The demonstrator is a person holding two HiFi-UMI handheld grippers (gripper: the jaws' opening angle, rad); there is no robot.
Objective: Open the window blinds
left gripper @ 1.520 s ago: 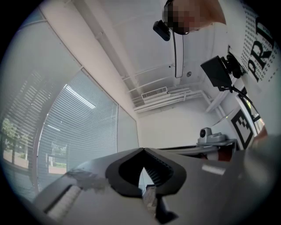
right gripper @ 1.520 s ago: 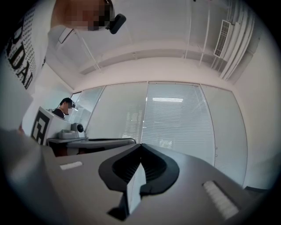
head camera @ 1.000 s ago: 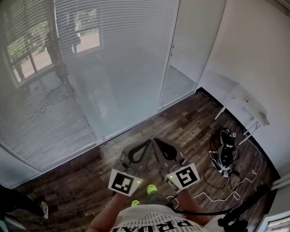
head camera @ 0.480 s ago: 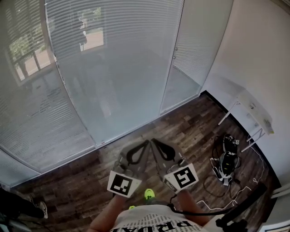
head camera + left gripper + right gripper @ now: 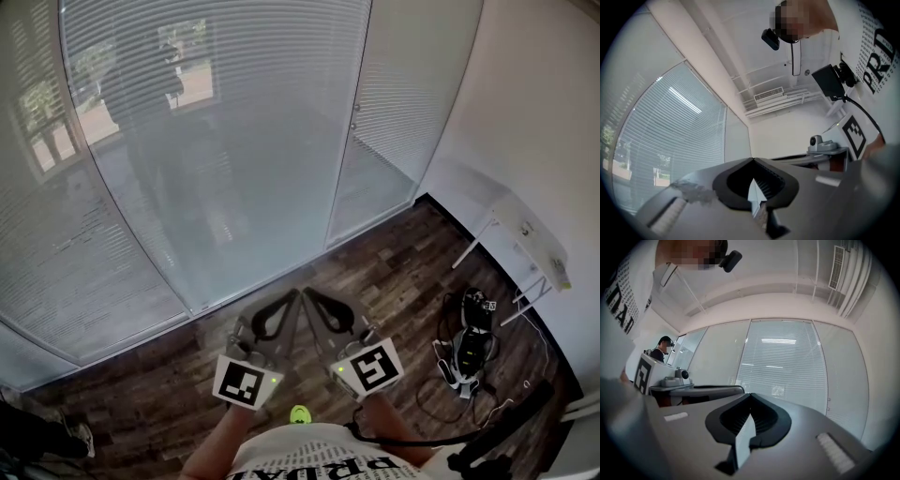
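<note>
Wood floor (image 5: 394, 267); blinds (image 5: 234, 122) beyond left claw (image 5: 292, 297), right claw (image 5: 309, 297) (both closed, empty)

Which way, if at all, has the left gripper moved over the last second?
Yes. The left gripper has moved forward, toward the blinds: in the head view the floor strip between its tips and the foot of the glass wall has narrowed.

An office: glass partition walls (image 5: 398, 112) with slatted blinds (image 5: 234, 112), wood-plank floor (image 5: 394, 272), a white desk (image 5: 527, 227).
</note>
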